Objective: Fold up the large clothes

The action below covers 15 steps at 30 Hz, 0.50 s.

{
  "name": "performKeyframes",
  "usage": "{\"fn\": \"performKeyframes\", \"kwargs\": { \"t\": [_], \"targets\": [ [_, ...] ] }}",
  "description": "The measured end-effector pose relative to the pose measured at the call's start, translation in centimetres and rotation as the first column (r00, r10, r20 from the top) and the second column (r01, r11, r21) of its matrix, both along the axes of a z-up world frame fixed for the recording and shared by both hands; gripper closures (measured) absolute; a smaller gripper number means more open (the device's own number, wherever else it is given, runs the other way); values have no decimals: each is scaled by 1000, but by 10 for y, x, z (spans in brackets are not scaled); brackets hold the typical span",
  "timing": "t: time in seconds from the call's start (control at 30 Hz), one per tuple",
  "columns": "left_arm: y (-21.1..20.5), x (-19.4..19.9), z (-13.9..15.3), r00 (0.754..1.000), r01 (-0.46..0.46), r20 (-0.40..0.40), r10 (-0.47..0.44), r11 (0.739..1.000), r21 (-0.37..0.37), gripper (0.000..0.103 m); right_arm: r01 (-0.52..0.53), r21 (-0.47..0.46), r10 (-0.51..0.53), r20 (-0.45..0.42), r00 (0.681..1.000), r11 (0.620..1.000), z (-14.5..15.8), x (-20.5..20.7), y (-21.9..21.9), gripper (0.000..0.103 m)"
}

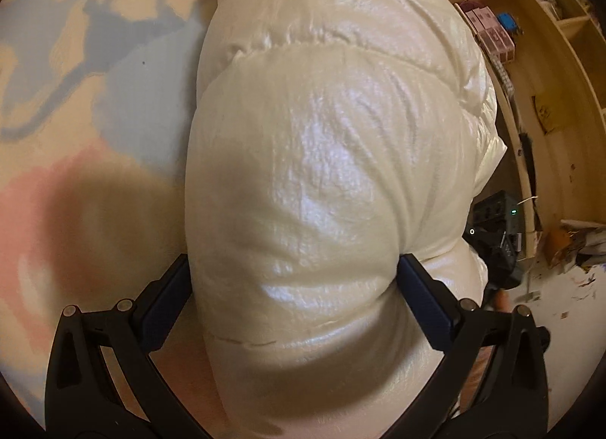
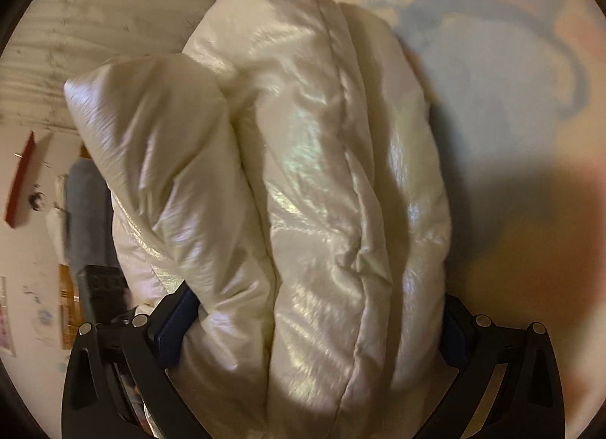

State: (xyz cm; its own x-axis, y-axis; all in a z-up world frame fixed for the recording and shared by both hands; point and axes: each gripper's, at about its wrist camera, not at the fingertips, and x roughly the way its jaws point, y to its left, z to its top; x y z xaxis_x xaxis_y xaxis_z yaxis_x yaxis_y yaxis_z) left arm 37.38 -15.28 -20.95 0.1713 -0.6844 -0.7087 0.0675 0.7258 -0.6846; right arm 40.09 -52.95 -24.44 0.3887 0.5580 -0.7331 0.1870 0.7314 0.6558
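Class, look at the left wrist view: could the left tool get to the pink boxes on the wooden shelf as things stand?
Probably not. The left tool is full of puffy cream jacket, which bulges between it and the pink boxes.

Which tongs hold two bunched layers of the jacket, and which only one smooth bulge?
The right tongs pinch two puffy folds of the cream jacket; the left tongs squeeze one smooth rounded bulge.
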Motion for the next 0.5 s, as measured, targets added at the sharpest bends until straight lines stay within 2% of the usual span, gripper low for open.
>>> {"fn": "performKeyframes", "kwargs": {
  "t": [0.1,0.2,0.27,0.4,0.5],
  "targets": [
    [-2,5,-3,1000,3,-11,-4,1000,-26,0,-3,86,2,16,1000,996,-8,5,-9,0],
    [-7,7,-2,1000,15,11,-14,1000,-21,1,-18,119,10,67,998,993,-4,9,-14,0],
    [-11,11,5,998,36,45,-36,999,-2,8,-26,117,14,105,994,993,-1,8,-11,2],
    [-5,11,18,995,67,79,-66,998,-9,18,-53,139,26,186,982,989,14,4,-16,18],
    [-3,7,25,991,82,107,-81,997,-9,24,-61,139,29,225,974,988,26,3,-23,25]
  ]
}}
